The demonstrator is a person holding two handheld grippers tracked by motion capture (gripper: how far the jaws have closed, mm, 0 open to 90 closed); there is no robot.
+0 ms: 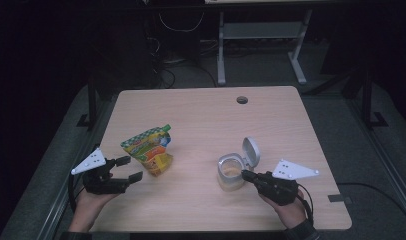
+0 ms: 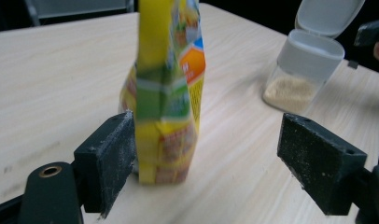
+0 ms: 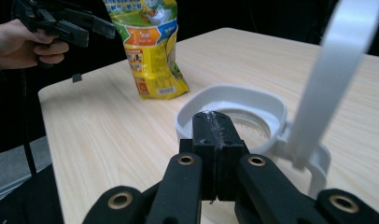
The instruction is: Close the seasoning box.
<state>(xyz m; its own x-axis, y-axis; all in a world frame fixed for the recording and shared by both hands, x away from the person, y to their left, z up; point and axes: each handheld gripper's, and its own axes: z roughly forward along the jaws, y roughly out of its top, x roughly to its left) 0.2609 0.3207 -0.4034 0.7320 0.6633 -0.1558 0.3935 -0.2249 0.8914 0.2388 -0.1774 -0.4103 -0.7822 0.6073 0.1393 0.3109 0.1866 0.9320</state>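
Observation:
A yellow-green snack pouch (image 1: 150, 150) stands upright on the left part of the wooden table (image 1: 206, 115). My left gripper (image 1: 134, 168) is open just in front of it. In the left gripper view the pouch (image 2: 166, 93) rises between the spread jaws close to the left one, and the right jaw stands well clear. A clear container (image 1: 231, 172) with a little beige powder has its white flip lid (image 1: 251, 150) raised. My right gripper (image 1: 245, 174) is shut, its tips (image 3: 214, 121) at the container's near rim (image 3: 234, 93) with nothing seen between them.
A round cable hole (image 1: 242, 100) is near the table's far edge. Beyond the table stand a white desk frame (image 1: 221, 50) and cables on a dark floor. Bare tabletop lies between the pouch and the container.

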